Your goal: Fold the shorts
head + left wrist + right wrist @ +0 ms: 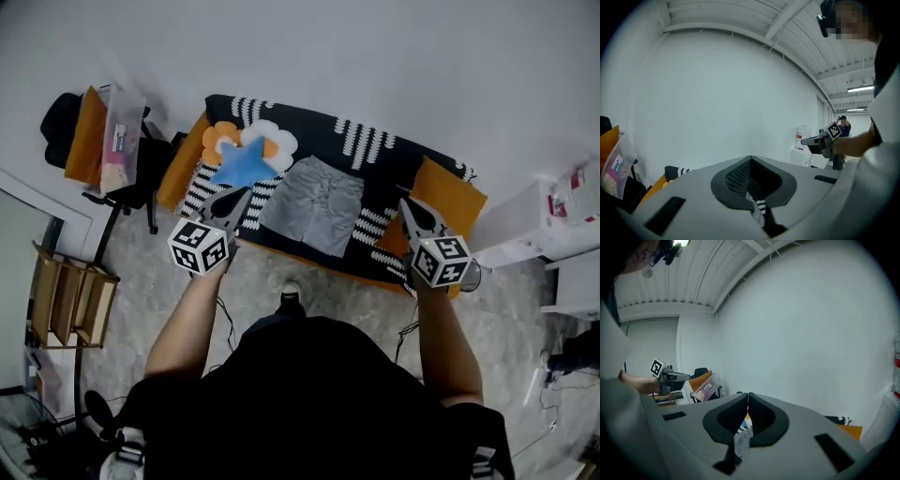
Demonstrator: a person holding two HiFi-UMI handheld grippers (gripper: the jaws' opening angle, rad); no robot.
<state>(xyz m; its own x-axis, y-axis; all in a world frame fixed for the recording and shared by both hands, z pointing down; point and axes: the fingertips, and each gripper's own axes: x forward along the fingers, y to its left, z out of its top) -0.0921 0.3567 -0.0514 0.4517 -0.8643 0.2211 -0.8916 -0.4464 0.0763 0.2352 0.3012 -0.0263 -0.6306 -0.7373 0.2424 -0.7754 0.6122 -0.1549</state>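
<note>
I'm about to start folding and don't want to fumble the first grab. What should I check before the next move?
1. Shorts spread flat on the table: ok.
2. Nothing lying on the shorts: ok.
3. Jaws open for a grasp: not ok. The left gripper and right gripper are both shut and empty.
4. Grippers at the shorts' edges: not ok. One hangs on each side, apart from the fabric.
5. Blue shape left of the shorts is only print, not a loose item: cannot tell.
</note>
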